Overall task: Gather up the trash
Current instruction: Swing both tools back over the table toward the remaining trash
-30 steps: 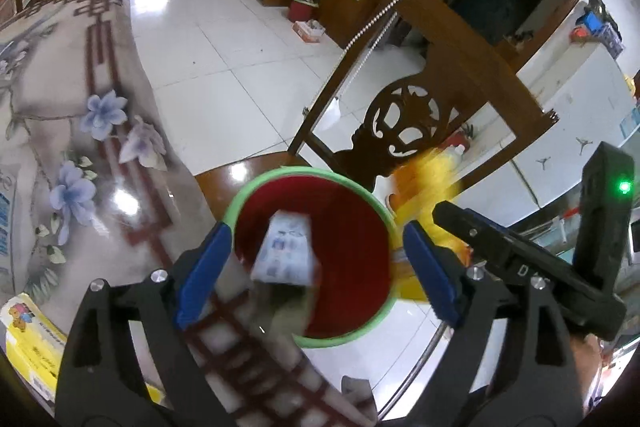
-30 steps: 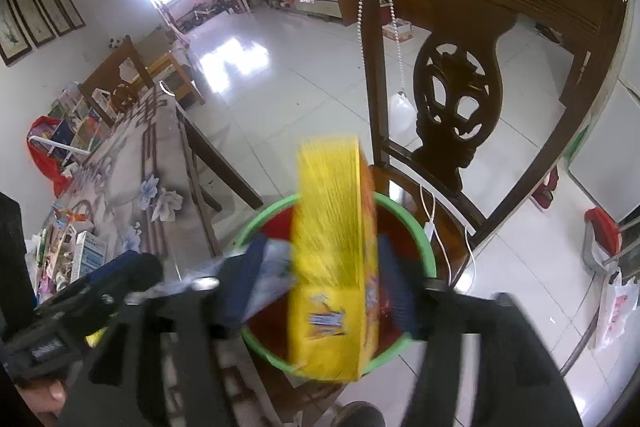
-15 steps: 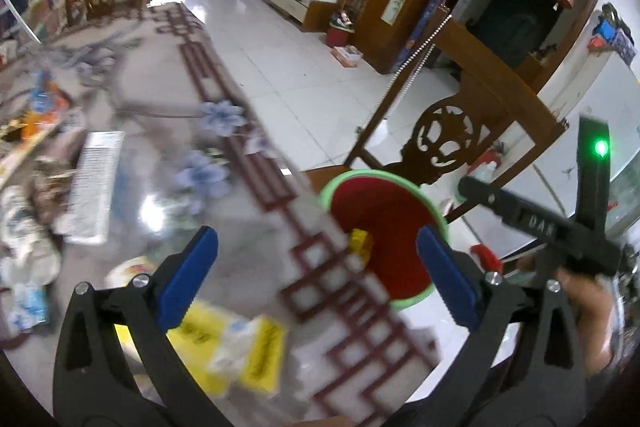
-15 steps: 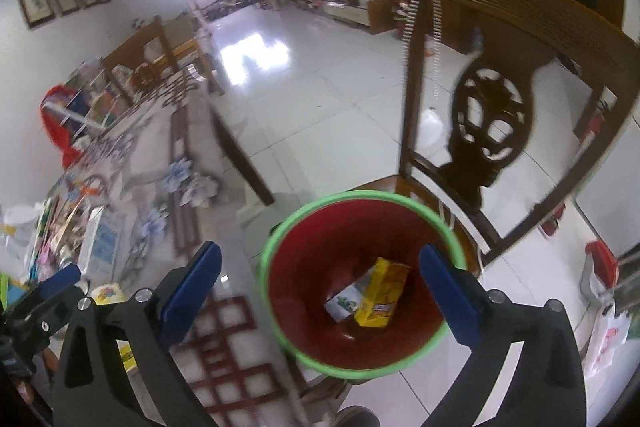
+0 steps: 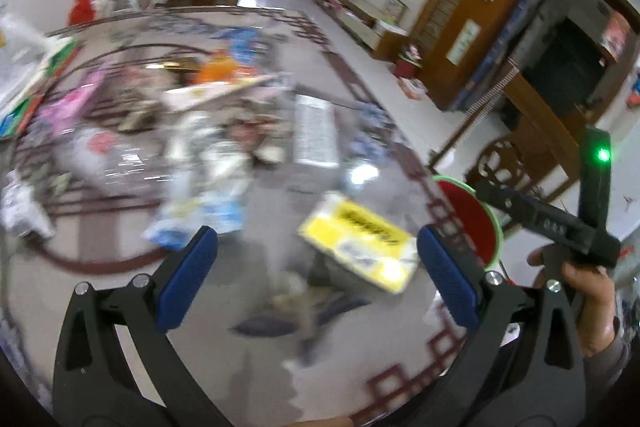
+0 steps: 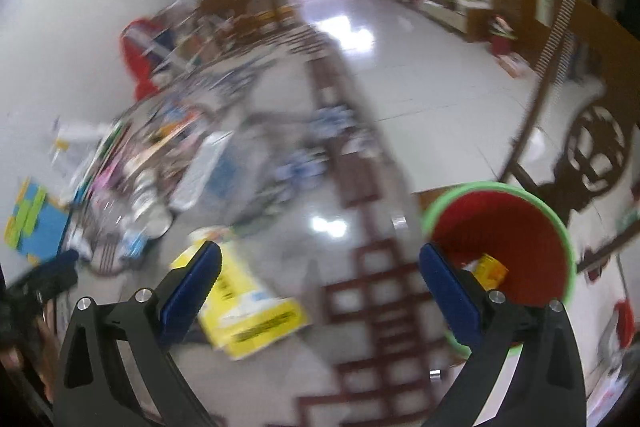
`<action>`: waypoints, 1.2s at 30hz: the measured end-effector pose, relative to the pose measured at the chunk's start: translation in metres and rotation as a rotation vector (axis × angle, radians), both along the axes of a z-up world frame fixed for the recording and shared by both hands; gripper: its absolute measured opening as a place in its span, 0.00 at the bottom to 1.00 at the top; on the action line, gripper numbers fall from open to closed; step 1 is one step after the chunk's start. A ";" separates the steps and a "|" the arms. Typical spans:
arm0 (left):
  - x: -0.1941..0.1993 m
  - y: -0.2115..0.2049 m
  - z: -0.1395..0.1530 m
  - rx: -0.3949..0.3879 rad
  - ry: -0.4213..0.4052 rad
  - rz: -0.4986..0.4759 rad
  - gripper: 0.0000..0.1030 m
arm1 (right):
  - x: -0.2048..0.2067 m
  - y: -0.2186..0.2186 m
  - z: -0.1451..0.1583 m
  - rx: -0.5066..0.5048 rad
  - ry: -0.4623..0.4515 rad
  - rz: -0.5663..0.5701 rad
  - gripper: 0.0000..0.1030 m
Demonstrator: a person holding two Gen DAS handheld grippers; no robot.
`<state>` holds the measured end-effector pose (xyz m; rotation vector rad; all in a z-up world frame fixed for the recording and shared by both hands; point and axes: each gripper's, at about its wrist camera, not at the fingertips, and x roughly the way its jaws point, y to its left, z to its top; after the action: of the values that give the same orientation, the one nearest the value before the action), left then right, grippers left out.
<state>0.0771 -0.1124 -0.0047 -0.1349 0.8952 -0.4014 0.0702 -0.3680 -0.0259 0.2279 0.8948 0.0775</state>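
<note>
my left gripper is spread wide with nothing between its blue pads, hanging over the glossy table. just ahead of it and toward its right finger lies a yellow box flat on the tabletop, tilted across my line of sight. further ahead and off to the left a heap of wrappers and packets spreads over the table, too blurred for me to tell piece from piece. beyond the right finger, past the table edge, i see the rim of the red bin with a green lip, and the other gripper's black body held in a hand.

my right gripper is also spread apart and carries nothing. the red bin sits just ahead of its right finger, off the table edge in front of a carved wooden chair; a small yellow carton lies inside it near the bottom. the yellow box rests on the table close to the left finger, partly hidden behind it. the clutter lies further ahead to the left, smeared by blur.
</note>
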 end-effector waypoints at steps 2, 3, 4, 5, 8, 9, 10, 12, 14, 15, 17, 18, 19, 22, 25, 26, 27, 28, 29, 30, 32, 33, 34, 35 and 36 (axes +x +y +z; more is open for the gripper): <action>-0.001 0.023 0.000 0.013 -0.004 0.033 0.95 | 0.001 0.025 0.004 -0.030 -0.014 0.058 0.93; -0.001 0.035 -0.001 0.021 -0.005 0.051 0.95 | 0.002 0.035 0.006 -0.039 -0.022 0.078 0.93; 0.000 0.049 -0.002 0.037 -0.007 0.072 0.95 | 0.003 0.045 0.007 -0.048 -0.031 0.099 0.93; 0.000 0.057 -0.004 0.046 -0.006 0.085 0.95 | 0.004 0.056 0.008 -0.057 -0.036 0.116 0.93; 0.001 0.089 -0.009 0.055 0.010 0.131 0.95 | 0.008 0.079 0.001 -0.067 -0.026 0.158 0.93; 0.001 0.097 -0.011 0.055 0.016 0.143 0.95 | 0.010 0.084 -0.003 -0.070 -0.017 0.171 0.93; 0.001 0.107 -0.013 0.045 0.026 0.155 0.95 | 0.010 0.089 -0.006 -0.074 -0.010 0.182 0.93; -0.001 0.116 -0.016 0.032 0.037 0.167 0.95 | 0.012 0.099 -0.011 -0.082 0.005 0.200 0.93; 0.000 0.117 -0.020 0.021 0.049 0.165 0.95 | 0.012 0.106 -0.016 -0.091 0.015 0.219 0.93; 0.001 0.116 -0.022 0.016 0.054 0.159 0.95 | 0.011 0.108 -0.018 -0.099 0.019 0.225 0.93; 0.002 0.107 -0.027 0.007 0.069 0.134 0.95 | 0.012 0.113 -0.024 -0.130 0.032 0.238 0.93; 0.004 0.103 -0.029 0.004 0.075 0.123 0.95 | 0.012 0.114 -0.027 -0.140 0.037 0.243 0.93; 0.006 0.100 -0.032 0.002 0.082 0.113 0.95 | 0.012 0.115 -0.029 -0.139 0.044 0.248 0.93; 0.013 0.088 -0.036 -0.003 0.105 0.083 0.95 | 0.011 0.114 -0.037 -0.135 0.069 0.254 0.93; 0.022 0.073 -0.040 -0.003 0.133 0.056 0.95 | 0.012 0.113 -0.042 -0.145 0.084 0.255 0.93; 0.026 0.067 -0.043 0.002 0.143 0.049 0.95 | 0.013 0.114 -0.045 -0.155 0.088 0.256 0.93; 0.029 0.062 -0.045 0.005 0.150 0.045 0.95 | 0.014 0.114 -0.046 -0.162 0.093 0.258 0.93; 0.031 0.059 -0.048 0.008 0.151 0.041 0.95 | 0.015 0.115 -0.049 -0.171 0.100 0.261 0.93; 0.035 0.053 -0.052 0.024 0.154 0.039 0.95 | 0.015 0.115 -0.050 -0.176 0.102 0.263 0.93; 0.036 0.049 -0.055 0.036 0.159 0.044 0.95 | 0.016 0.117 -0.052 -0.187 0.103 0.263 0.93; 0.042 0.044 -0.062 0.049 0.175 0.058 0.95 | 0.019 0.118 -0.055 -0.192 0.110 0.268 0.93; 0.045 0.043 -0.066 0.054 0.183 0.064 0.95 | 0.020 0.118 -0.057 -0.193 0.113 0.268 0.93; 0.047 0.041 -0.069 0.059 0.192 0.068 0.95 | 0.022 0.117 -0.058 -0.194 0.114 0.268 0.93; 0.050 0.041 -0.073 0.059 0.199 0.072 0.95 | 0.023 0.118 -0.059 -0.197 0.116 0.269 0.93; 0.053 0.040 -0.077 0.060 0.206 0.075 0.95 | 0.024 0.118 -0.061 -0.201 0.119 0.270 0.93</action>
<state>0.1302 -0.0726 -0.0816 -0.1565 1.1010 -0.2942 0.0944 -0.2501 -0.0871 -0.0772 1.0412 0.2253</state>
